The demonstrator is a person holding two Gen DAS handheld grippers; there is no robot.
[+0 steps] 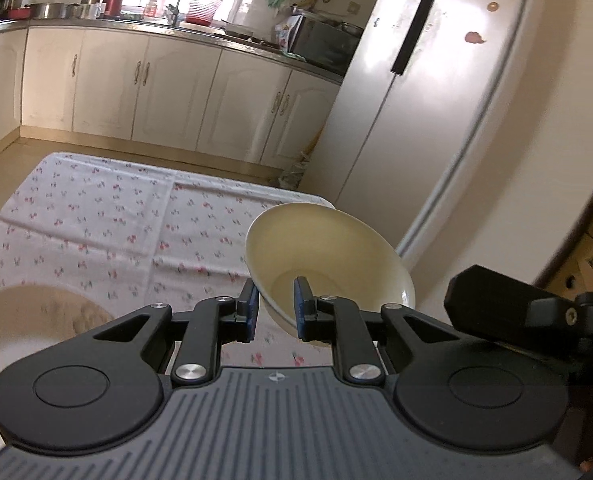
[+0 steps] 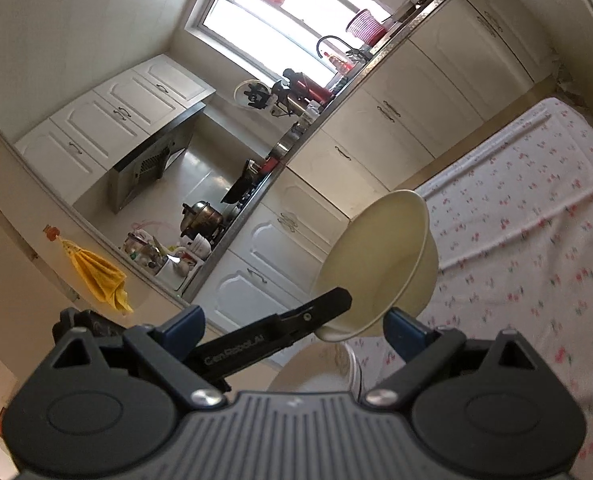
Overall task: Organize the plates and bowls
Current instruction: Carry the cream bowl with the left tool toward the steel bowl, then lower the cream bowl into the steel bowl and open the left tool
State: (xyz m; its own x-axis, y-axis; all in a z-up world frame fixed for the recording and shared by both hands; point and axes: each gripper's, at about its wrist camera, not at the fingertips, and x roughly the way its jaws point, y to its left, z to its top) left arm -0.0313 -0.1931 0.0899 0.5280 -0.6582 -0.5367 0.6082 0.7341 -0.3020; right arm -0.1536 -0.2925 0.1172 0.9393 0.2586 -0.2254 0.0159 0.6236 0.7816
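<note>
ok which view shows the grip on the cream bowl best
The left wrist view: the left tool pinches the cream bowl by its rim, one pad inside, one outside. The right wrist view shows the bowl tilted, that grip mostly hidden.

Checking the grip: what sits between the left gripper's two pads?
The cream bowl's wall, pinched by the left gripper, seen in the left wrist view.
</note>
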